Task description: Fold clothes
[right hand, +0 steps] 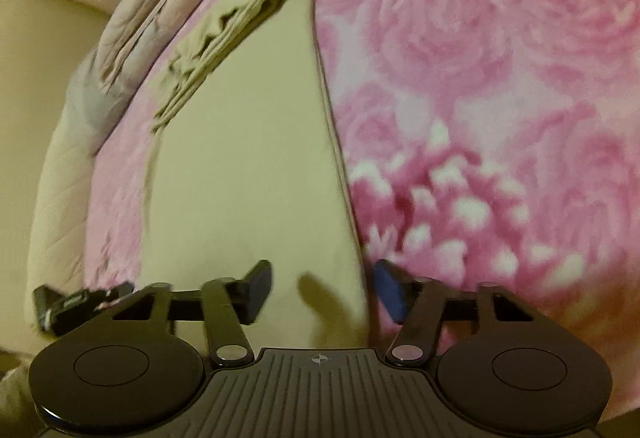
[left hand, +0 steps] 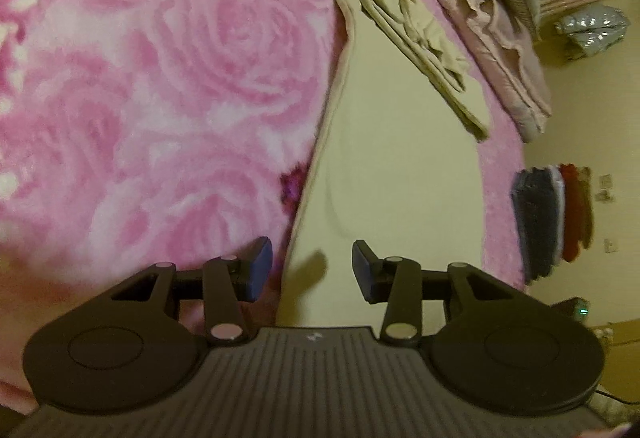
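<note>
A pale yellow-beige garment [left hand: 392, 166] lies flat on a pink rose-patterned blanket [left hand: 160, 78], its far end bunched in folds [left hand: 400, 22]. My left gripper [left hand: 312, 270] is open just above the garment's near left edge, with nothing between its blue pads. In the right wrist view the same garment [right hand: 248, 158] spreads out ahead, wrinkled at its far end [right hand: 240, 18]. My right gripper [right hand: 324, 292] is open over the garment's near right edge, empty. Its right finger is over the blanket [right hand: 480, 98], and its left finger is over the cloth.
Folded pinkish bedding [left hand: 500, 38] is piled along the blanket's far side, also visible as bedding [right hand: 132, 22] in the right view. A stack of dark and red clothes [left hand: 552, 222] sits off the bed. A silver bag [left hand: 592, 30] lies on the floor.
</note>
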`<state>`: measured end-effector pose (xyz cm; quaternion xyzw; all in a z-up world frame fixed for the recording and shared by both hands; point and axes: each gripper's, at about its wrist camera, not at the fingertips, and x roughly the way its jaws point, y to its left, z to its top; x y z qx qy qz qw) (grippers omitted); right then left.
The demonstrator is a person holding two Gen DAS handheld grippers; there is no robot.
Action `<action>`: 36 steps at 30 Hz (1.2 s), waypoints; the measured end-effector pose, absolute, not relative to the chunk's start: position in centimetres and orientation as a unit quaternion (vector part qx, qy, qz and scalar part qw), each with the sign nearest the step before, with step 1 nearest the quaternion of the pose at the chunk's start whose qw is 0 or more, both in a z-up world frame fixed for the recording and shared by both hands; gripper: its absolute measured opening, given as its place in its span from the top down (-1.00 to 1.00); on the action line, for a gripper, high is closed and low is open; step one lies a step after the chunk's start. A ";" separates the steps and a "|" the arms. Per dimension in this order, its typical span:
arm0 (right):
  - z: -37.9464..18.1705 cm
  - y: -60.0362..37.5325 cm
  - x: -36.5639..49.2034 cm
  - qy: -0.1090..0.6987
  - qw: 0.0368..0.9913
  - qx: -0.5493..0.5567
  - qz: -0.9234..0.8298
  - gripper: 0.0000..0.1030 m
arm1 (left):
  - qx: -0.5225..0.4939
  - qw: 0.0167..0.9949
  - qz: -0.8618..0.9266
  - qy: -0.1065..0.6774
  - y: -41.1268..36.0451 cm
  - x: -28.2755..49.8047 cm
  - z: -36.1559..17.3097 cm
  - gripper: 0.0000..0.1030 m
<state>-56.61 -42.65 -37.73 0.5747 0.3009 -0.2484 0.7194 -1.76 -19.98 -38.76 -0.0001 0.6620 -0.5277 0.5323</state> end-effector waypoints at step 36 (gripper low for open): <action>-40.5 -41.0 -59.1 0.200 0.753 0.605 -0.165 0.94 | -0.078 0.491 -0.615 0.612 -16.4 -2.3 -41.9 0.97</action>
